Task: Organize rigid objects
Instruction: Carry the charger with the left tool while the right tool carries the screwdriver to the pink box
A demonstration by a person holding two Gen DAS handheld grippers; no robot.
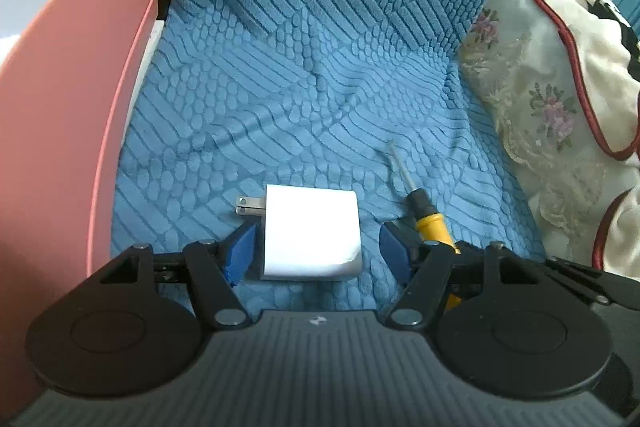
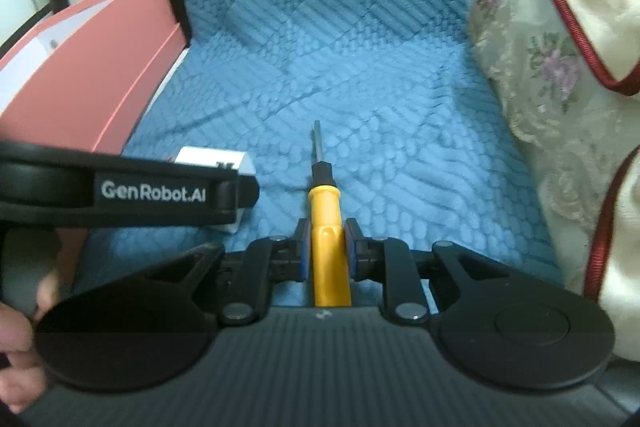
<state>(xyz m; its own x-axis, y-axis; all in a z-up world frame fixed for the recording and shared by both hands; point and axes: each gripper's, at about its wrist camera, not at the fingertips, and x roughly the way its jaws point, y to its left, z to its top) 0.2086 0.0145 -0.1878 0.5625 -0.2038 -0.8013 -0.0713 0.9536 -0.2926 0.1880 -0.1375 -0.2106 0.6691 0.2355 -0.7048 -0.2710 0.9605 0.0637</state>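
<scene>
Blue textured fabric [image 1: 320,75] covers the seat and backrest filling the middle of both views, with a pink box [image 1: 60,115] standing along the left edge and a cream floral cushion [image 1: 560,99] with red piping at the right.

Low in the centre of the left wrist view, a white charger [image 1: 310,235] lies flat on the fabric with its two metal prongs pointing left. The left gripper [image 1: 316,253] straddles it with its blue pads spread: the left pad sits right by the charger's side, and the right pad stands clear of it.

Just right of the charger lies a yellow-handled screwdriver [image 2: 325,227], its black collar and metal shaft pointing up the frame. In the right wrist view, the right gripper [image 2: 325,245] has its pads pressed against both sides of the yellow handle. The left gripper's black body crosses the left of that view, hiding most of the charger.
</scene>
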